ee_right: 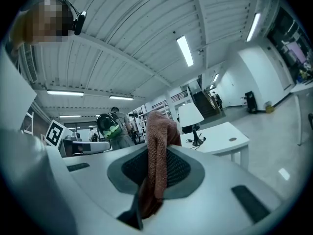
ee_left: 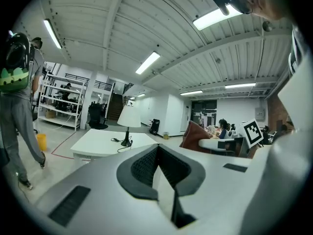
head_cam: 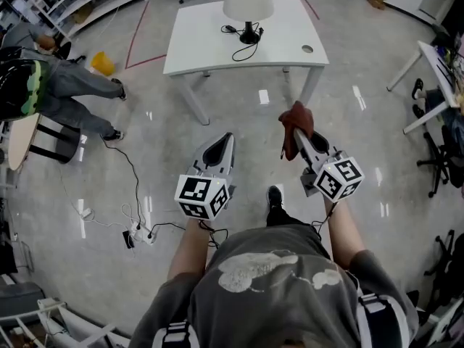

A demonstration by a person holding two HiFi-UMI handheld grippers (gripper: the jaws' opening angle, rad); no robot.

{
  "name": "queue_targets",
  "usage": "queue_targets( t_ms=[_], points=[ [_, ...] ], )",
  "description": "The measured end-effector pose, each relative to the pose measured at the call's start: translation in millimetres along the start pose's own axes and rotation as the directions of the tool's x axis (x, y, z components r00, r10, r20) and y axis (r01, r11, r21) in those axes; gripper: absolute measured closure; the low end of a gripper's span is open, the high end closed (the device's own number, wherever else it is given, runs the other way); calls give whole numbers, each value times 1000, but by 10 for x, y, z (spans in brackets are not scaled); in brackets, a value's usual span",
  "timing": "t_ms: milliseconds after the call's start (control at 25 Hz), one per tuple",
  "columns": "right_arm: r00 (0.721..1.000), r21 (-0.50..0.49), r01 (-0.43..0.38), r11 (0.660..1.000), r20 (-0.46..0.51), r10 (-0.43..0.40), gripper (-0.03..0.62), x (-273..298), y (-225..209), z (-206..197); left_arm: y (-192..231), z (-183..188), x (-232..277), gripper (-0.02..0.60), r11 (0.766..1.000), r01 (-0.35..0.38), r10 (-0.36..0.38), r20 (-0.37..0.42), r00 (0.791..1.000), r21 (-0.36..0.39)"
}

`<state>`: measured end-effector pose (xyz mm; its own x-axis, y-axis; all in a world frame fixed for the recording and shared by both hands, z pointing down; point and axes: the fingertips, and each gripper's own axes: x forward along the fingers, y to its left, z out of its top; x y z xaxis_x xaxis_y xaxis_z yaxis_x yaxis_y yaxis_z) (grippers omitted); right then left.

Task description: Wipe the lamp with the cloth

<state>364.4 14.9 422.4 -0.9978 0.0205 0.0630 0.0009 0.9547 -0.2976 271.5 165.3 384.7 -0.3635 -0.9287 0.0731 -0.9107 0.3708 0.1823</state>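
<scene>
A lamp (head_cam: pixel 248 6) with a white shade and black base stands on a white table (head_cam: pixel 196 46) some way ahead of me; it shows too as the lamp (ee_left: pixel 128 124) and the lamp (ee_right: pixel 191 121) in both gripper views. My right gripper (head_cam: pixel 296 125) is shut on a reddish-brown cloth (head_cam: pixel 296 125), which hangs from its jaws; the same cloth (ee_right: pixel 157 155) fills the middle of the right gripper view. My left gripper (head_cam: pixel 225 142) is shut with nothing in it. Both are held over the floor, short of the table.
A black cord (head_cam: pixel 243 48) lies on the table beside the lamp. A person with a black and green backpack (head_cam: pixel 22 85) stands to the left. A cable and power strip (head_cam: pixel 138 232) lie on the floor. Desks and chairs (head_cam: pixel 438 71) stand at the right.
</scene>
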Motion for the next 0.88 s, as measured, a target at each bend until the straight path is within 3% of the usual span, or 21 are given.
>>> queue_targets(
  t_ms=[320,520,880],
  points=[
    [999,8,-46,999,0,46,536,539,-788,382,84,223,906,574,999,-44,43,6,999,13],
    [997,15,-68,998,-37,69,536,663,-1209,442,143,278,1293,575,993,-114,113,39,993,15],
    [995,33,-89,995,-52,91,536,971,-1510,511,259,274,1684,575,992,-124,124,18,992,5]
  ],
)
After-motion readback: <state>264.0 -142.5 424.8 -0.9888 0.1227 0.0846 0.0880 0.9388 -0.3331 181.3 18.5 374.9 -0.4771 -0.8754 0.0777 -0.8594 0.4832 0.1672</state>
